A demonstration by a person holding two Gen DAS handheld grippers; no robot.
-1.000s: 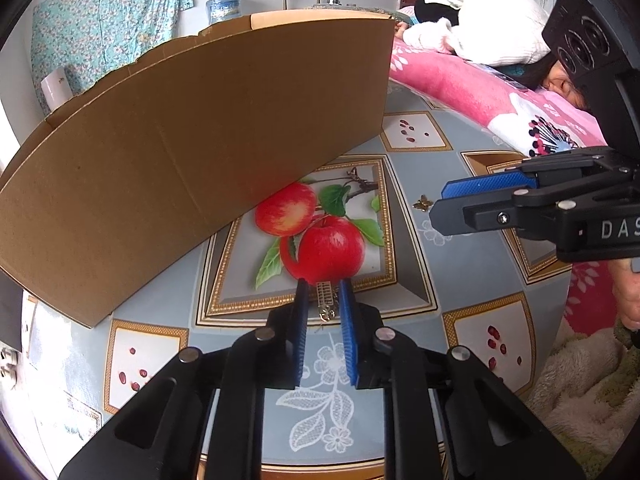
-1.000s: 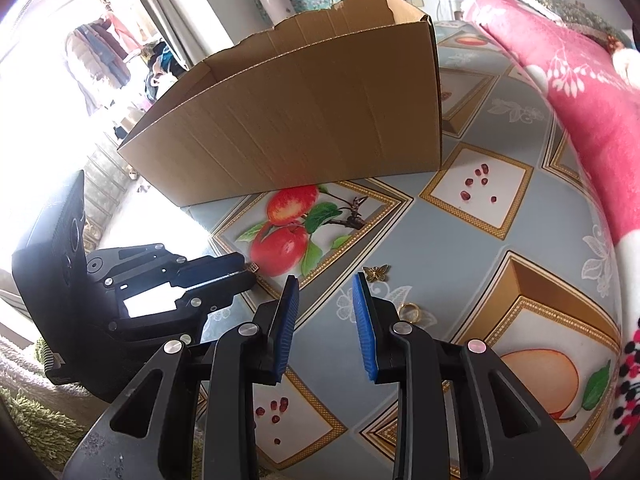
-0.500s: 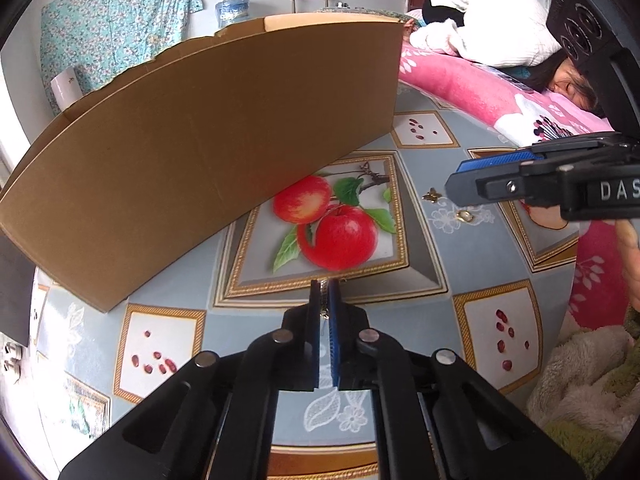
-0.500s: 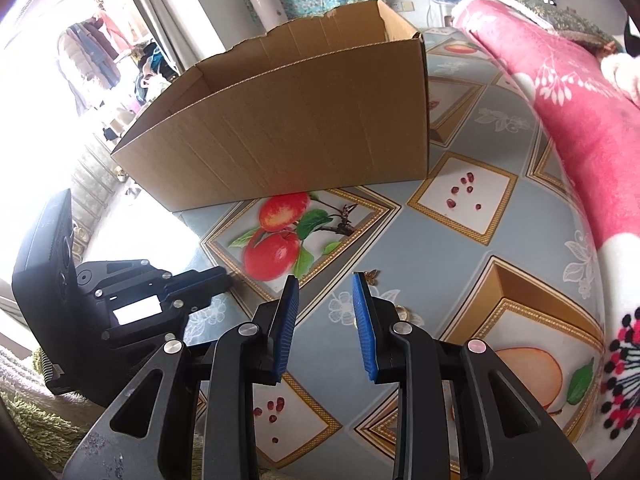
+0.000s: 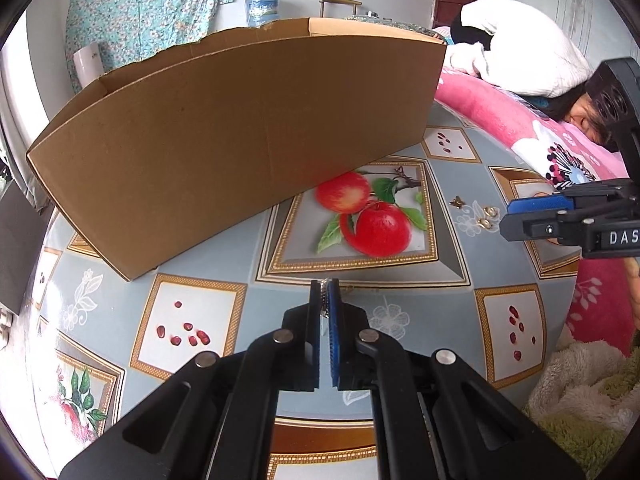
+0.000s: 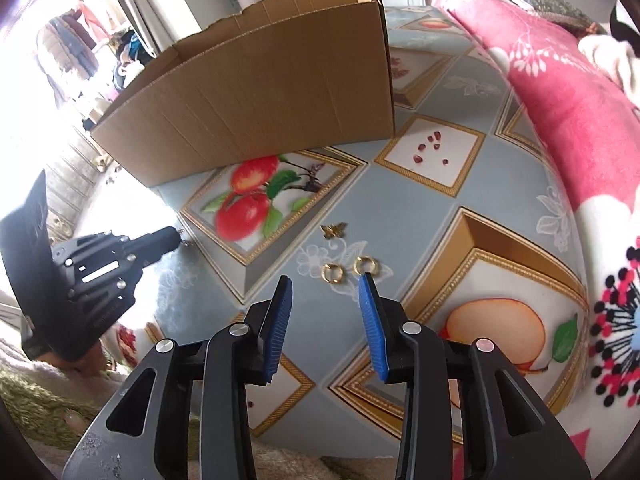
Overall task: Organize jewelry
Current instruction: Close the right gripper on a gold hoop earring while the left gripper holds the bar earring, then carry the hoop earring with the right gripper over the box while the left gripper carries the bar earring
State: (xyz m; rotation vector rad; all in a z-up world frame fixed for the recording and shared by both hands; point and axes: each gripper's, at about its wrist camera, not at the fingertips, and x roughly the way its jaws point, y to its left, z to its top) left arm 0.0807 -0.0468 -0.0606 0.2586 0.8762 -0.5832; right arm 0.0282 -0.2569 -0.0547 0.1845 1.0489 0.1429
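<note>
Looming across the back of the counter (image 5: 248, 240) is the open cardboard box (image 5: 240, 128), the likely home for the jewelry, and lifting over its tall wall could be shaking loose the small silvery piece (image 5: 325, 282) the left hand-held gripper (image 5: 325, 300) is pinching at its very tips. The right hand-held gripper (image 6: 325, 300), its jaws just having been opening with nothing between them, is hovering over two gold hoop earrings (image 6: 347, 269). These, with the gold butterfly piece (image 6: 333, 230) lying near them, are looking thin and flat, so closing blue pads could be skidding them aside.
</note>
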